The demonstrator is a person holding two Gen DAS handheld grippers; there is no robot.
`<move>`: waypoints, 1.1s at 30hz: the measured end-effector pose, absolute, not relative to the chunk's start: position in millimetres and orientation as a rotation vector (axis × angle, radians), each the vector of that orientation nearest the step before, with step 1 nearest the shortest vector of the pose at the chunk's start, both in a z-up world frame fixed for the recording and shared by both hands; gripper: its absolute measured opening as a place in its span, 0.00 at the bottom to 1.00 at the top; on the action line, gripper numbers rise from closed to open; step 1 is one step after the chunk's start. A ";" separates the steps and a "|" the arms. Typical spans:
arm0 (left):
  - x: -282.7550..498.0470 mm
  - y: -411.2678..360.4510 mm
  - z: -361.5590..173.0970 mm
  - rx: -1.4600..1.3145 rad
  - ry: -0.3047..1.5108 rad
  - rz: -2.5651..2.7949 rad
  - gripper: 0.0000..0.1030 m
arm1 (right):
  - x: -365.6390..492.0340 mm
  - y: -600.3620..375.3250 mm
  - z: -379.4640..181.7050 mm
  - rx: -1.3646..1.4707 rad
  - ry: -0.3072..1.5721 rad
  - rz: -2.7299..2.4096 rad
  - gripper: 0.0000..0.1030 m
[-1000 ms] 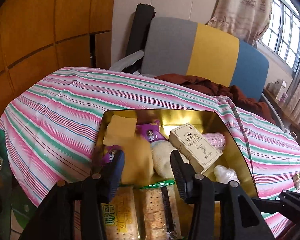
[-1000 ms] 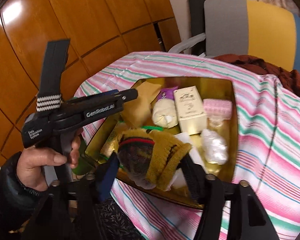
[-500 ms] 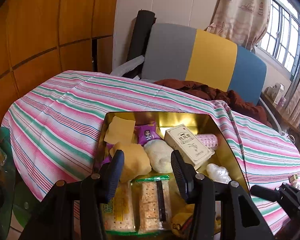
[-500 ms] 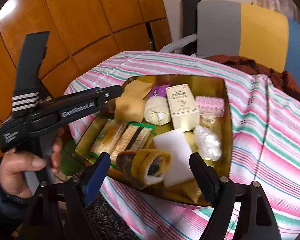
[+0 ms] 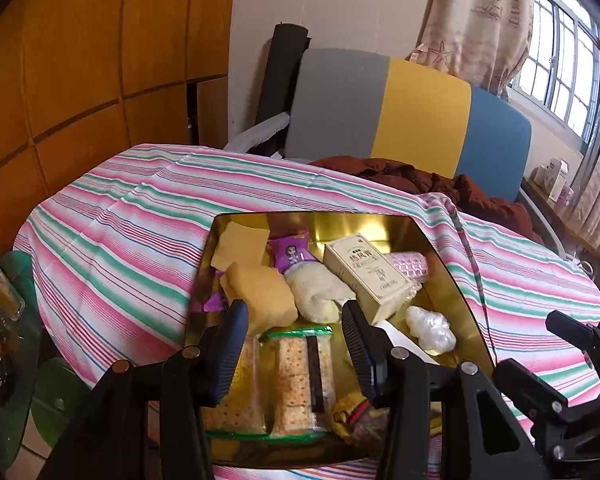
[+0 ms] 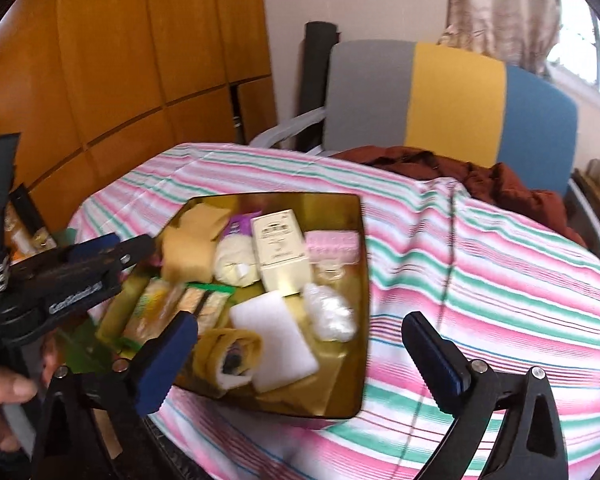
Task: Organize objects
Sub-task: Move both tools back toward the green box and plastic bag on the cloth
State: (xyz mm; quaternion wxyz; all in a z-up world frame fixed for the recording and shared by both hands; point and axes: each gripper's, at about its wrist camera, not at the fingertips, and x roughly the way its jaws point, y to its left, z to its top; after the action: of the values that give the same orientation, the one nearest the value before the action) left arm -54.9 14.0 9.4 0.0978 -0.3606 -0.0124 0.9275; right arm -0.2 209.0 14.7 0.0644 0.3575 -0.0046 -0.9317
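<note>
Both wrist views near, angled down, share tray (image 5: 452,280)

Rolled yellow sock (image 6: 229,354) lying at gold tin's (image 6: 362,280) near edge, beside white sponge (image 6: 274,330)

Rolled yellow sock (image 6: 230,354): now lies in gold tin (image 6: 362,280), near end; right gripper (image 6: 300,340) jaws just opening, empty.

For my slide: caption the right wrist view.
Open right tool above gold tin, rolled sock lying inside.
</note>
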 end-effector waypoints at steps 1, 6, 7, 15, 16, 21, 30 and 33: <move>-53.4 15.1 8.7 -1.068 -0.034 2.738 0.48 | 0.2 210.4 14.3 1.081 -0.009 -2.821 1.00; -45.9 24.2 6.0 -1.070 -0.005 2.711 0.48 | 0.2 215.4 9.6 1.102 -0.009 -2.836 1.00; -45.1 25.7 5.5 -1.069 0.001 2.708 0.48 | 0.3 216.3 8.6 1.106 -0.013 -2.839 1.00; -40.8 32.5 3.9 -1.072 0.013 2.698 0.48 | 3.7 225.0 8.5 1.106 -0.010 -2.890 1.00; -39.9 33.4 3.6 -1.073 0.016 2.697 0.48 | 4.1 226.5 8.7 1.103 -0.011 -2.899 1.00; -38.5 39.2 2.8 -1.074 0.039 2.687 0.48 | 3.9 232.6 8.4 1.107 -0.013 -2.927 1.00; -30.3 59.1 8.5 -1.032 0.120 2.642 0.48 | 5.4 249.5 5.9 1.132 -0.016 -2.962 1.00; -28.0 70.2 11.1 -1.012 0.155 2.615 0.48 | 7.2 260.4 3.9 1.158 -0.025 -2.979 1.00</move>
State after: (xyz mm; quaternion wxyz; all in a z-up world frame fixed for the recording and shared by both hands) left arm -28.0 70.2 11.1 0.1661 -0.3553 0.0543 0.9183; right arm 7.2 260.4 3.9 -0.0275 0.3622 -0.0078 -0.9316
